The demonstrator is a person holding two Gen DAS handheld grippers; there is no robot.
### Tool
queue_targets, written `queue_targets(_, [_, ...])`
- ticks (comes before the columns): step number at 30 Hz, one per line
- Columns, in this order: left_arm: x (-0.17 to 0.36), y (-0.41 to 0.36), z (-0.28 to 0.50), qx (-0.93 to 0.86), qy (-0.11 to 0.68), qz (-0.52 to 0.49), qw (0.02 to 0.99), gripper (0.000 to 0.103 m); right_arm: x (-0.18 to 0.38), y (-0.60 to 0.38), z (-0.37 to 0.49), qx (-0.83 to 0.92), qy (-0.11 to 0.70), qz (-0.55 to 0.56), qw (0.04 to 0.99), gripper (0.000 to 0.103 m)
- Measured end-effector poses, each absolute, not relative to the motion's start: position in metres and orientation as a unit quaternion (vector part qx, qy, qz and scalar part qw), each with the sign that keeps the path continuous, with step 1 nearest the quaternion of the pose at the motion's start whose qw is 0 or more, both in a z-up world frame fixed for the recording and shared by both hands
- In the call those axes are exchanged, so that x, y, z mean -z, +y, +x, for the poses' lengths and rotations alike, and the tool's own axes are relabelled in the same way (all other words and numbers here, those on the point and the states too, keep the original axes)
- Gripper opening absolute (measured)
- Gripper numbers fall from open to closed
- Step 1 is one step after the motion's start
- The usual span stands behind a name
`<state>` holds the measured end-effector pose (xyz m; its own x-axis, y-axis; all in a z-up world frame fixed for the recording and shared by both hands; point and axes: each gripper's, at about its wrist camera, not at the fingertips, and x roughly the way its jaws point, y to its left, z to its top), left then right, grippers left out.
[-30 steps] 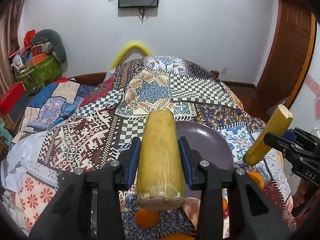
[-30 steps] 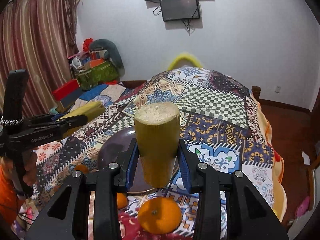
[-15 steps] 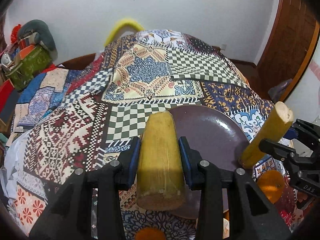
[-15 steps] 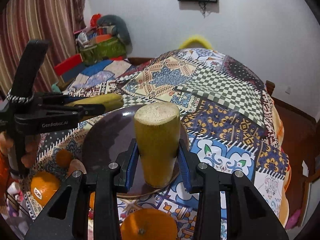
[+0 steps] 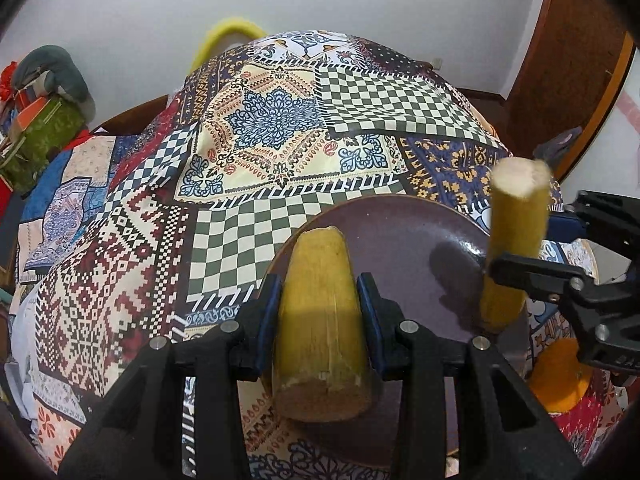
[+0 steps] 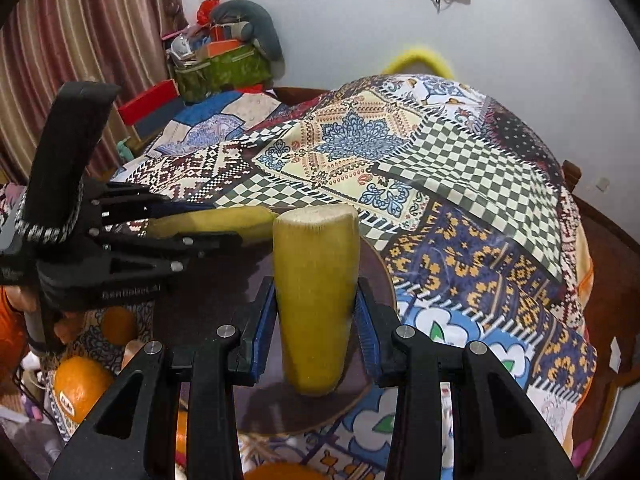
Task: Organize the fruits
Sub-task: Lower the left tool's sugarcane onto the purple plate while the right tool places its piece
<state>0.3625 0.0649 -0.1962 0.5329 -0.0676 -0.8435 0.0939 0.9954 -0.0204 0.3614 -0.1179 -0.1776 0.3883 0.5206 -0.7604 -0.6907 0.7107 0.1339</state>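
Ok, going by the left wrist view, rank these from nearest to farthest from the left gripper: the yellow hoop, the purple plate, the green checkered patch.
1. Purple plate, directly under the left gripper.
2. Green checkered patch, just beyond, left.
3. Yellow hoop, far end, by the wall.

Your left gripper [image 5: 320,312] is a matte black plastic frame with angular, triangular cut-outs in its two arms. Round silver screw heads sit at the pivots, and blue ribbed pads line the insides of the jaws. Your right gripper [image 6: 316,312] is built the same way: black arms, silver screws, blue pads. Seen side-on in the right wrist view, the left tool carries pale embossed lettering along its body and a tall black handle with a speckled band wrapped round its base.
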Motion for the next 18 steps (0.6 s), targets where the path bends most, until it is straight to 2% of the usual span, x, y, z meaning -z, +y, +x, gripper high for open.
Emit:
queue_targets(9, [0.205, 0.067, 0.369, 0.062, 0.498, 0.010, 0.865, 0.037, 0.207, -0.107, 0.382, -0.369, 0.463, -0.125, 0.796, 0.035])
queue_targets(18, [0.197, 0.061, 0.367, 0.064, 0.488, 0.023, 0.870, 0.035, 0.200, -0.110, 0.382, -0.369, 0.452, -0.120, 0.803, 0.035])
